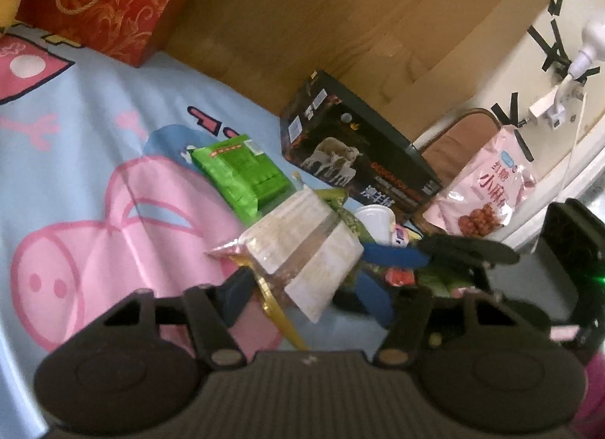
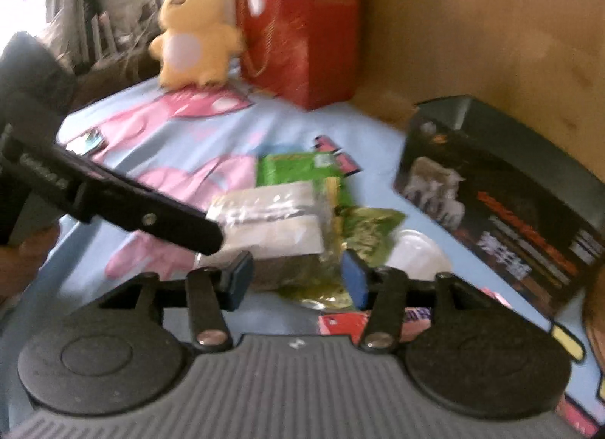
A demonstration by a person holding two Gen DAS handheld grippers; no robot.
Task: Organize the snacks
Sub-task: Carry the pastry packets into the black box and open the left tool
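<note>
In the left wrist view you are closing the left gripper [image 1: 302,287] on the white snack pack [image 1: 302,246]; its pads are sitting at the pack's sides, over the bed sheet [image 1: 75,129]. The black box [image 1: 359,148] is standing shut, contents unseen

In the right wrist view the right gripper [image 2: 298,276] is half open around the same pack [image 2: 272,219]; whether it is pressing, I cannot tell. Next you are needing a firm hold before lifting
</note>
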